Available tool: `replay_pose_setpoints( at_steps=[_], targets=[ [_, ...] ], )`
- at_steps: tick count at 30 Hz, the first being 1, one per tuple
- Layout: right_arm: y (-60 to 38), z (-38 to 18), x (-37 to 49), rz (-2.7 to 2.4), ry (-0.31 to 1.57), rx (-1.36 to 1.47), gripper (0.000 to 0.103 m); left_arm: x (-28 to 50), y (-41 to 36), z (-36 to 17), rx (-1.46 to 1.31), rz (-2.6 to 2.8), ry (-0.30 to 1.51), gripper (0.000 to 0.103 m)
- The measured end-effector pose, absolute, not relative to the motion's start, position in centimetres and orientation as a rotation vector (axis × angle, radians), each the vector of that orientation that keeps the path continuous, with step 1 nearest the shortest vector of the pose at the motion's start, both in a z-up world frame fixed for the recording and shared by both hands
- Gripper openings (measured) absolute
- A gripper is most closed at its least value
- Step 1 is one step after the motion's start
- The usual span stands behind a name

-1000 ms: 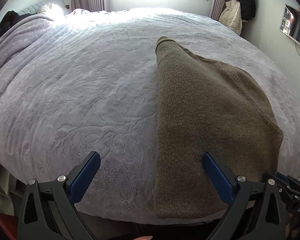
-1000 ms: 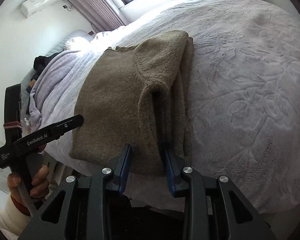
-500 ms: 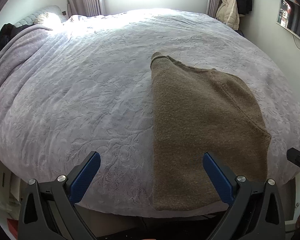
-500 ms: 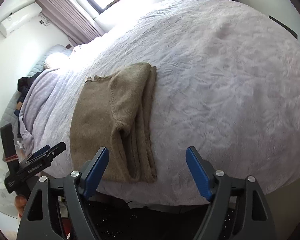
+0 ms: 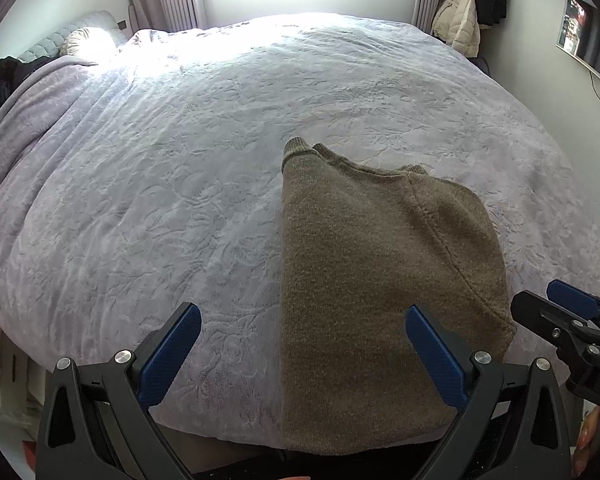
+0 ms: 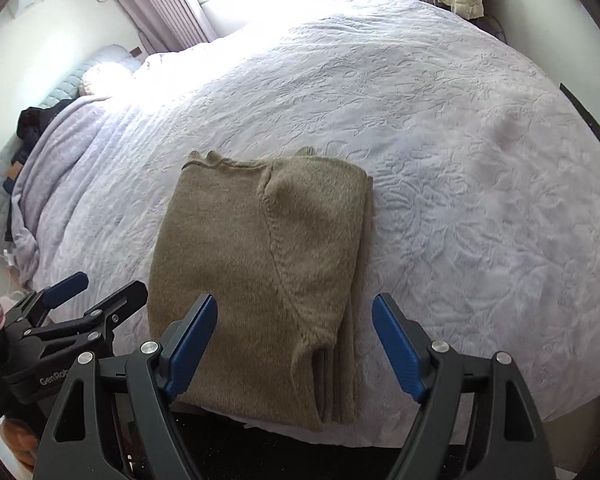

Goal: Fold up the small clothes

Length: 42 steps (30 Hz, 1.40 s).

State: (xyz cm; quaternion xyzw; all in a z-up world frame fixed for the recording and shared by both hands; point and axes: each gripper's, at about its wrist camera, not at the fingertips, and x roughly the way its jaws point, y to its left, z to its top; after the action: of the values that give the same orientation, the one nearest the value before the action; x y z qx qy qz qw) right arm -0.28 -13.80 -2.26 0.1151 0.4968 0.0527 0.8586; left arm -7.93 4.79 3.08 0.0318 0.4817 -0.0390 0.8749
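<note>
Item: olive-brown knit sweater (image 6: 260, 276), lying on the near edge of a bed under a pale lilac embossed bedspread (image 6: 460, 160), its near hem reaching the mattress edge. Condition: folded lengthwise into a long panel, one sleeve laid over the top, neckline at the far end; layered edges stacked along its right side. Left gripper (image 5: 300, 356): jaws spread wide, nothing between the pads, held above the sweater's left edge and the bare bedspread beside it. Right gripper (image 6: 296, 344): jaws likewise wide apart and empty, held above the sweater's near right portion, clear of the cloth. Step judged in hand: between folds, with a crosswise fold, near hem toward neckline, probably next. To do it well, each gripper should pinch all layers at a near corner, the stacked right edge included, and both should lift and carry evenly so the sleeve does not slide off. Views compared: the right wrist view alone shows the stacked layers and sleeve cuff at the near right; the left wrist view alone shows the straight left fold line, the ribbed collar (image 5: 300, 148) standing up at the far end, and a wall screen (image 5: 580, 28) at far right.
</note>
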Motion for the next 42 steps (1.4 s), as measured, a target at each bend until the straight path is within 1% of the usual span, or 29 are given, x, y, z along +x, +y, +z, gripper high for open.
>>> replay_pose_setpoints(
  at_steps=[8, 16, 42],
  targets=[
    [-12.8, -2.1, 1.7, 0.108, 1.068, 0.201, 0.082, -6.7, 5.4, 2.8, 0.059, -0.067, 1.030, 0.103],
    [-12.8, -3.2, 2.6, 0.097, 1.111, 0.213, 0.082, -6.6, 5.6, 2.3, 0.075, -0.066, 1.046, 0.103],
    [-12.9, -3.2, 2.3, 0.097, 1.112, 0.208, 0.082, -7.0, 5.1, 2.2, 0.086, -0.067, 1.051, 0.103]
  ],
)
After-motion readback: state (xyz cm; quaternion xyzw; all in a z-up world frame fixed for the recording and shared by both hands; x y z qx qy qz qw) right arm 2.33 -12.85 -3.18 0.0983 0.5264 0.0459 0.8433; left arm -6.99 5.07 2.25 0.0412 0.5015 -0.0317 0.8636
